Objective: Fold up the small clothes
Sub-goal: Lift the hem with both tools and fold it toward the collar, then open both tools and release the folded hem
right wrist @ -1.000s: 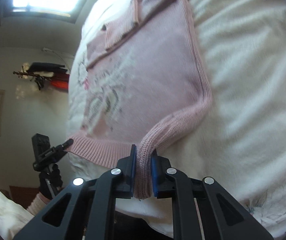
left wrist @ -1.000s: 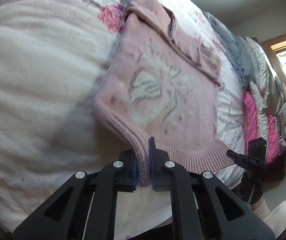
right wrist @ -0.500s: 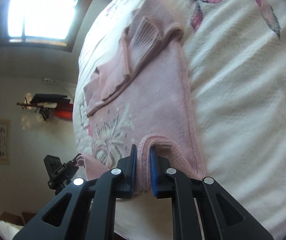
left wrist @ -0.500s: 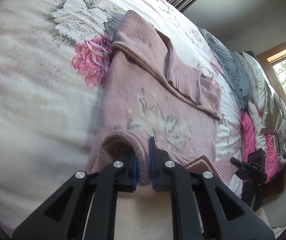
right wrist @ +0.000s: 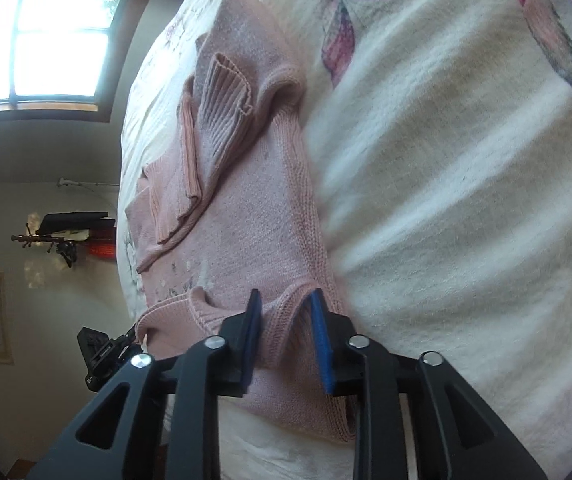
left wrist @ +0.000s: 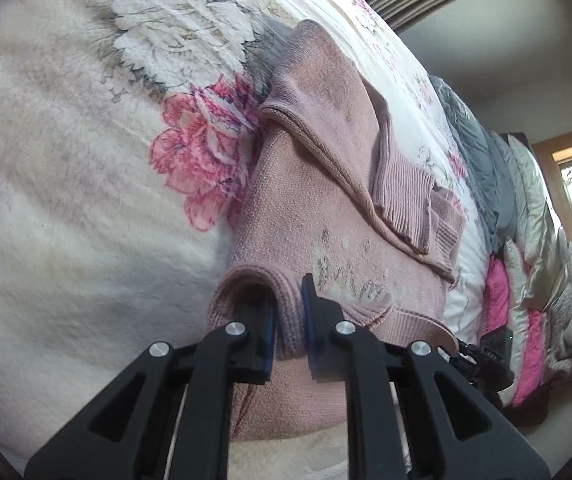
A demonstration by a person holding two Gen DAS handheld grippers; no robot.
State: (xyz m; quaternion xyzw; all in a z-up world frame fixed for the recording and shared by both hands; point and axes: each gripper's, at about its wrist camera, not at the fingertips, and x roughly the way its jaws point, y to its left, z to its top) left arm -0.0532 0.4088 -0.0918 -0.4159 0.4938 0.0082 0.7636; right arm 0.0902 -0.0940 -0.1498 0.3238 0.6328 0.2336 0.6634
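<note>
**Hem carried up over the body, fold about halfway**

The pink knitted sweater with a pale flower motif (left wrist: 338,216) lies flat on a cream plush blanket printed with pink roses and butterflies (left wrist: 65,184). Both ribbed-cuffed sleeves (left wrist: 402,196) are already laid across the chest, so the side folds look done. The ribbed bottom hem (left wrist: 286,312) is lifted and rolled over onto the lower body; what seems left is to carry it toward the collar at about 12 o'clock, lay it down, let go and smooth it.

In the left wrist view the hem corner sits directly between the blue pads of the left gripper (left wrist: 289,332), which is clamped on the knit, with the rest of the sweater spreading away toward 12 and 1 o'clock. In the right wrist view the other hem corner (right wrist: 281,320) stands between the fingers of the right gripper (right wrist: 286,336); these are spread wider than the fabric, so the grasp looks loose or releasing. The sweater body runs off toward 11 o'clock.

Beyond the blanket, at 3 o'clock in the left view, a heap of grey and bright pink bedding (left wrist: 526,240) lies near a window.
</note>
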